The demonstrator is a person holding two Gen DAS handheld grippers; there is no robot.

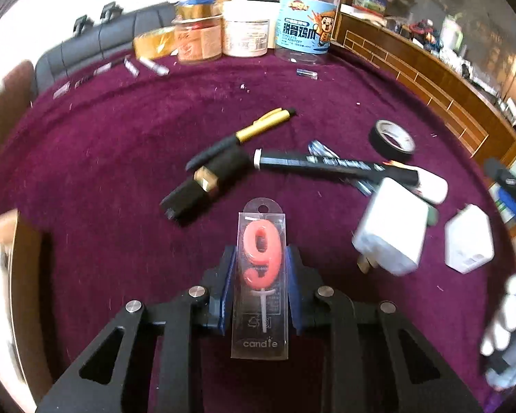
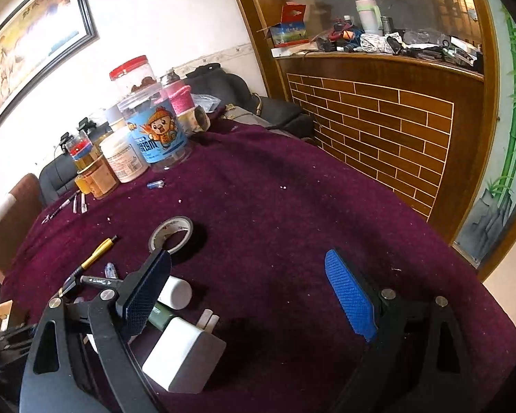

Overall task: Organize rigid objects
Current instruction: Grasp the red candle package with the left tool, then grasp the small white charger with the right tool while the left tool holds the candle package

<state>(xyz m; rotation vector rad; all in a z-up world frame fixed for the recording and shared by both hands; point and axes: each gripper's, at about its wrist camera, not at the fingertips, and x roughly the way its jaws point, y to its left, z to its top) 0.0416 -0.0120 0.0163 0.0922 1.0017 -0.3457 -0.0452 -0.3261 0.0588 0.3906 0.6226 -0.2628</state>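
Observation:
My left gripper (image 1: 259, 258) is shut on a clear packet with a pink number 9 candle (image 1: 261, 258) and holds it above the purple tablecloth (image 1: 103, 158). Ahead lie a gold and black pen (image 1: 254, 129), a black and gold case (image 1: 206, 182), a black marker (image 1: 326, 164), a black tape roll (image 1: 392, 137) and two white chargers (image 1: 390, 227) (image 1: 468, 239). My right gripper (image 2: 247, 292) is open and empty above the cloth, with a white charger (image 2: 185, 354) and the tape roll (image 2: 175, 234) beside its left finger.
Several jars (image 1: 247, 31) and a clear tub with a blue label (image 2: 161, 134) stand at the table's far edge. Small pens and caps (image 1: 148, 65) lie near them. A wooden counter with brick pattern (image 2: 378, 124) stands to the right. A cardboard box (image 1: 0, 241) is at the left.

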